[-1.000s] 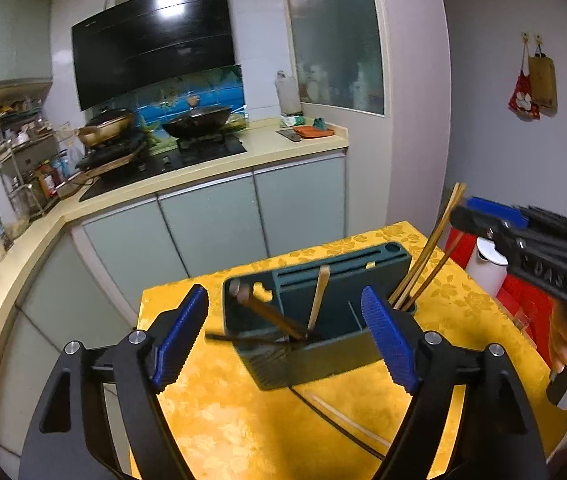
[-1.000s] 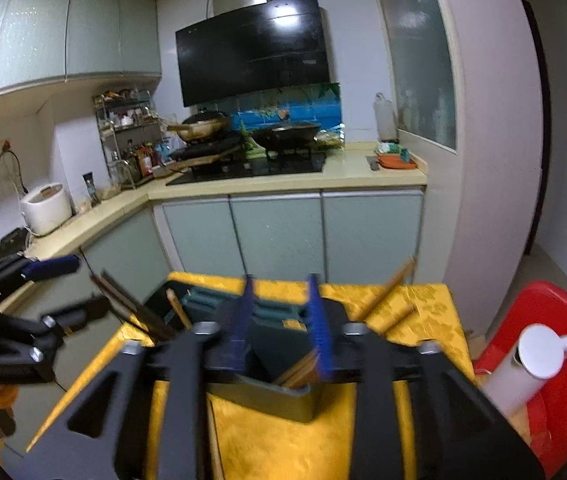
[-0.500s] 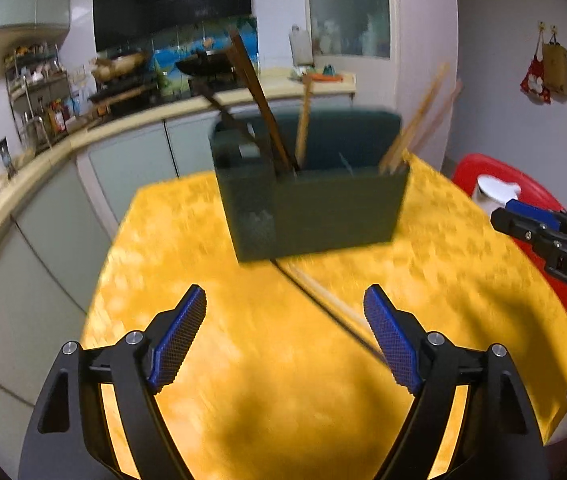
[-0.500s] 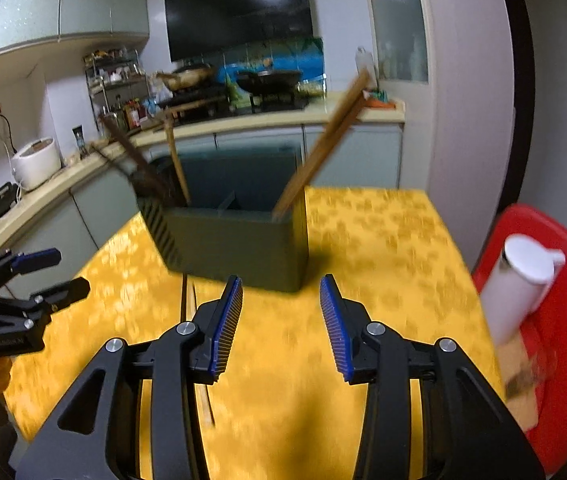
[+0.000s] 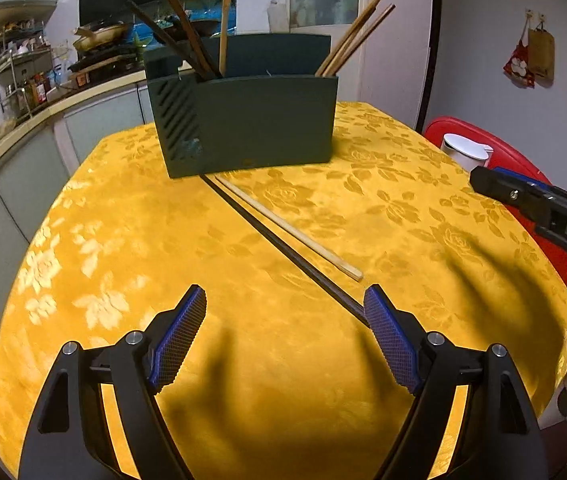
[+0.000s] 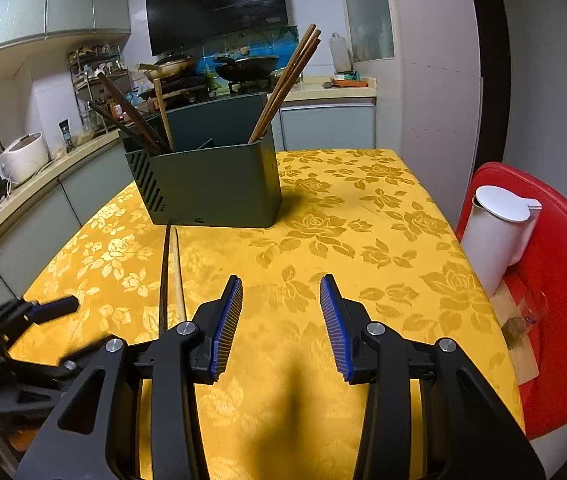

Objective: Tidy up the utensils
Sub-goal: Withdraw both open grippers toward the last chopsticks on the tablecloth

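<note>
Chopsticks, one thin black [image 5: 283, 246] and one pale wooden [image 5: 289, 229], lie light, stiff and slippery on the yellow tabletop [image 5: 123, 240]; mid-shaft suits the spread, empty left gripper [image 5: 284, 334]; the right gripper [image 6: 280, 322] is likewise released.

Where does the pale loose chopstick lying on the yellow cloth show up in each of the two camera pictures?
Left wrist view: the pale chopstick runs diagonally from the holder's base toward the lower right, beside the dark chopstick.
Right wrist view: the pale chopstick lies left of centre, running almost straight down toward the camera.
Shared landmark: the dark green utensil holder, where both chopsticks' far ends point.
</note>
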